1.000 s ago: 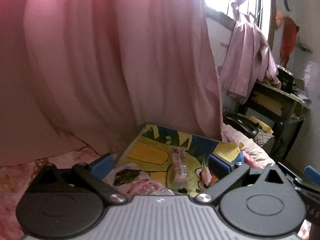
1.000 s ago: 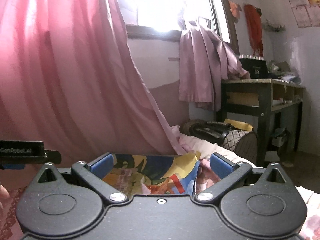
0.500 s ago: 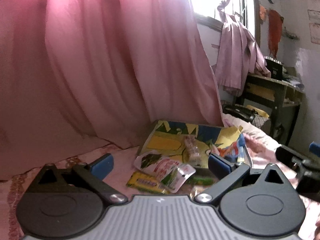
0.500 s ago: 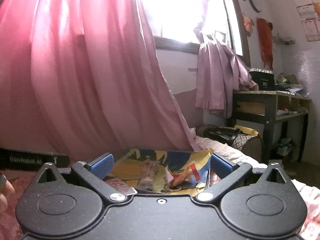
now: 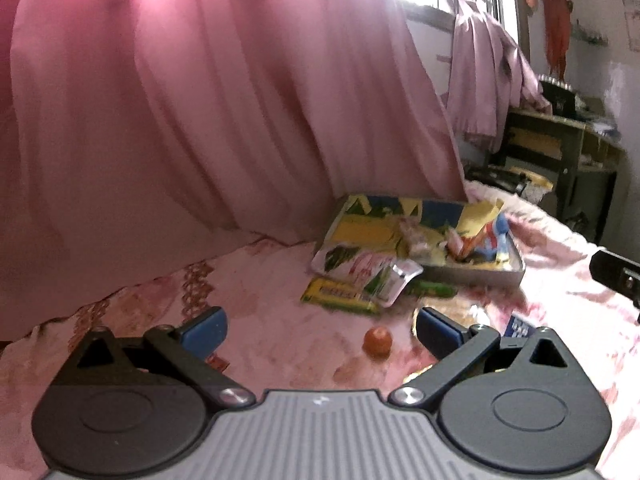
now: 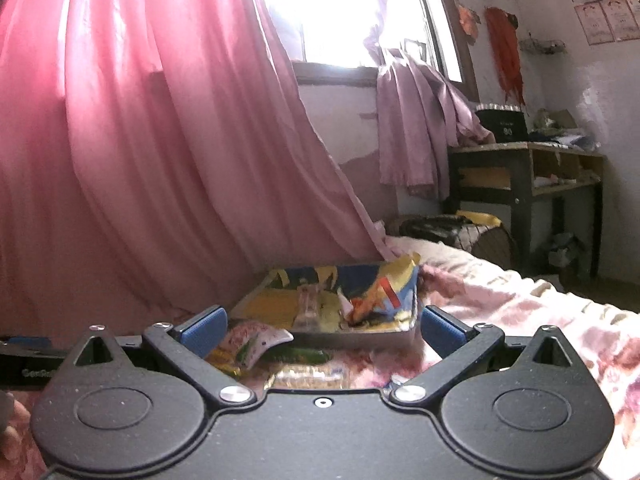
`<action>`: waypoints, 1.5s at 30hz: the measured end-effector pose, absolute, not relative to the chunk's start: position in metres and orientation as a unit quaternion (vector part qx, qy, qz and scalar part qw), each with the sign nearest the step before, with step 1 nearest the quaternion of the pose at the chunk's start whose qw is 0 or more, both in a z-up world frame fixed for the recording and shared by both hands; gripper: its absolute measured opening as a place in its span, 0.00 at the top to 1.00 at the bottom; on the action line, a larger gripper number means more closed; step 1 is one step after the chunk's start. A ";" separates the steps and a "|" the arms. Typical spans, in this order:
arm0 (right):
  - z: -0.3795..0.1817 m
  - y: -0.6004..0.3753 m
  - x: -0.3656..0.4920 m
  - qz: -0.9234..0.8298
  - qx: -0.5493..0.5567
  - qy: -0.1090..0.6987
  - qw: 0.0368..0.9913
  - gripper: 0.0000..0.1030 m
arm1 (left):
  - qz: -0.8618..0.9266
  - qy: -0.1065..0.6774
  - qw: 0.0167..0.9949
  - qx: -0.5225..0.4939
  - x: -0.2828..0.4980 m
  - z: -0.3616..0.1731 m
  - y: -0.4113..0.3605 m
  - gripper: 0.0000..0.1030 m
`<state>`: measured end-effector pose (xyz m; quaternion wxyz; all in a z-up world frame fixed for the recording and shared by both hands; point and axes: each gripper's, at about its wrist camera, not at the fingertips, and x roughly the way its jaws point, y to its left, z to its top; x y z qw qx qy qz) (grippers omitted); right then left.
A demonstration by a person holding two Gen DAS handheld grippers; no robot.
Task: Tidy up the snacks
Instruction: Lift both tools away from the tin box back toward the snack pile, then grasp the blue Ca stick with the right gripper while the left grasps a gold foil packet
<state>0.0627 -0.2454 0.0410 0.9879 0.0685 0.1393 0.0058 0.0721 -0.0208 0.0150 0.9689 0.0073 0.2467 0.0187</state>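
One tray (image 5: 472, 276) sits on the bed (image 5: 256, 296) with two or three snack packets inside. Just before it lie about three more packets (image 5: 360, 276) and one orange ball (image 5: 377, 342). Left gripper (image 5: 320, 326) and right gripper (image 6: 322, 326): jaws wide, empty.

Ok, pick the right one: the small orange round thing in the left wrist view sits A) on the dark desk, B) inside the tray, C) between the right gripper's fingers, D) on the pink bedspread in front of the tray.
D: the small orange round thing lies on the pink bedspread, nearer the camera than the tray, apart from the wrappers.
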 end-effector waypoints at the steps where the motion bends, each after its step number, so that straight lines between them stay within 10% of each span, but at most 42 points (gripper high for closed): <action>1: 0.039 -0.245 0.061 0.003 0.068 0.148 0.987 0.01 | 0.019 0.251 0.968 0.009 0.070 0.013 -0.020 0.00; 45: -0.044 -0.275 0.160 0.019 0.197 0.536 0.821 0.01 | -0.119 0.482 0.868 0.002 0.119 -0.050 -0.042 0.00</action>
